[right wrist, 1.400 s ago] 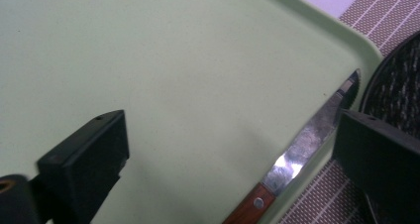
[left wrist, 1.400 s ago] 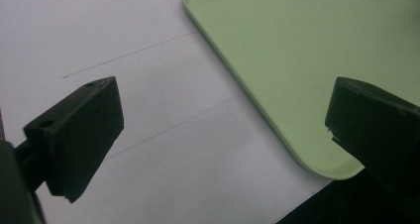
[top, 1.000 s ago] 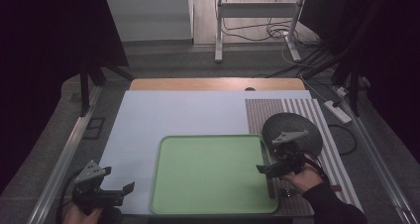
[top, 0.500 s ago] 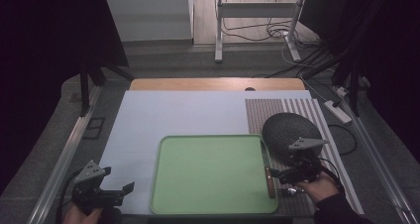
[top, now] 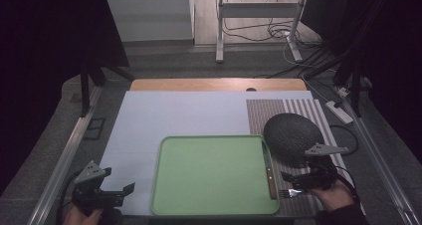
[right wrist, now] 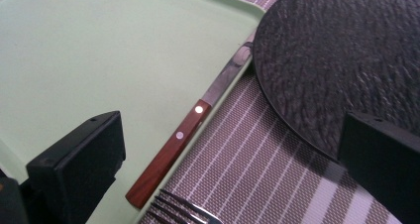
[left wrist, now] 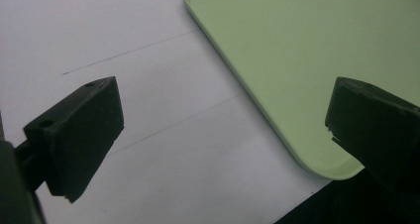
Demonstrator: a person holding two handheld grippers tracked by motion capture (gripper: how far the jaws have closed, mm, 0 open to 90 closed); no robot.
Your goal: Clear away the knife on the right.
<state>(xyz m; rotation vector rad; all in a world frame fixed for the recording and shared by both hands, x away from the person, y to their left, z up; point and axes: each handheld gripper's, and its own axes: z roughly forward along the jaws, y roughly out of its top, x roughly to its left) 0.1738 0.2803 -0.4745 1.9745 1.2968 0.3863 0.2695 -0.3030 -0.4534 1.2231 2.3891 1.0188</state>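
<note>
Our right gripper (top: 289,184) holds its jaws spread above the fork (right wrist: 184,210) and wooden-handled knife (right wrist: 185,129) lying along the green tray's (top: 214,172) right rim; our left gripper (top: 119,195), also spread, hovers near-left of it.

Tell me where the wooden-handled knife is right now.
The knife lies along the right rim of the green tray, beside the striped placemat. The fork is by its handle end, just ahead of the right claw.
</note>
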